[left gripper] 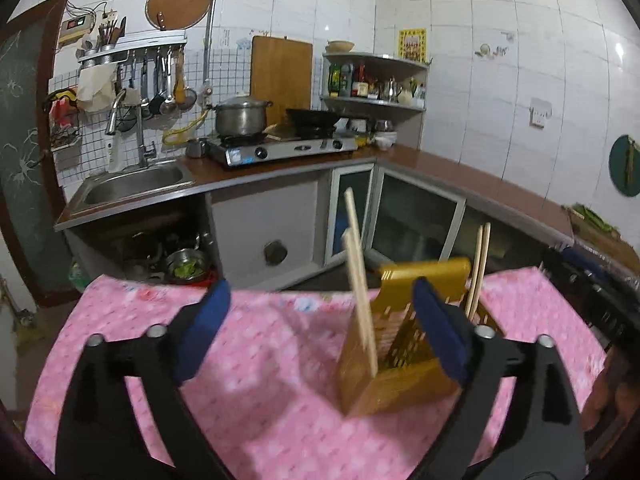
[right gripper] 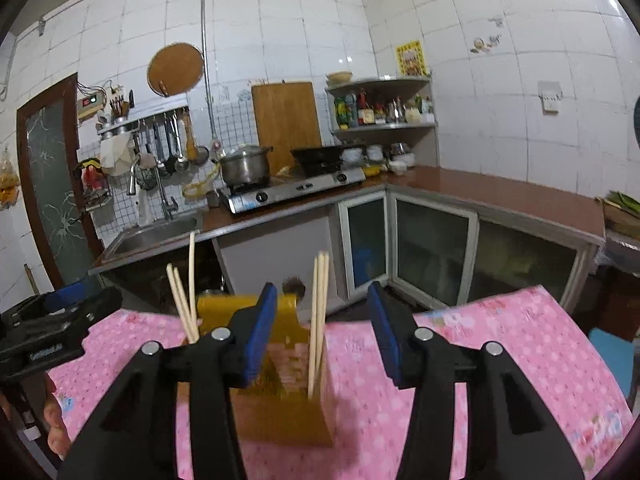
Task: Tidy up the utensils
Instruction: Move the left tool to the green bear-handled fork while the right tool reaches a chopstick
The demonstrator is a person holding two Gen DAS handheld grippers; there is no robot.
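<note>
A yellow slotted utensil holder (left gripper: 400, 380) stands on the pink dotted tablecloth (left gripper: 260, 400). Pale wooden chopsticks (left gripper: 360, 280) lean in its left side and another pair (left gripper: 480, 268) stands at its right. My left gripper (left gripper: 320, 332) is open wide, its right finger (left gripper: 440, 332) in front of the holder and nothing between the pads. In the right wrist view the holder (right gripper: 280, 412) sits just ahead of my right gripper (right gripper: 322, 336), which is open. A pair of chopsticks (right gripper: 318, 320) rises between its blue pads without touching them. Several more chopsticks (right gripper: 182, 304) lean at the left.
The left gripper (right gripper: 52, 332) shows at the left edge of the right wrist view, with a hand (right gripper: 56, 420) below it. Beyond the table's far edge are a counter (right gripper: 480, 192) with a sink (right gripper: 156, 232), a gas stove (right gripper: 296, 192) and a pot (right gripper: 244, 168).
</note>
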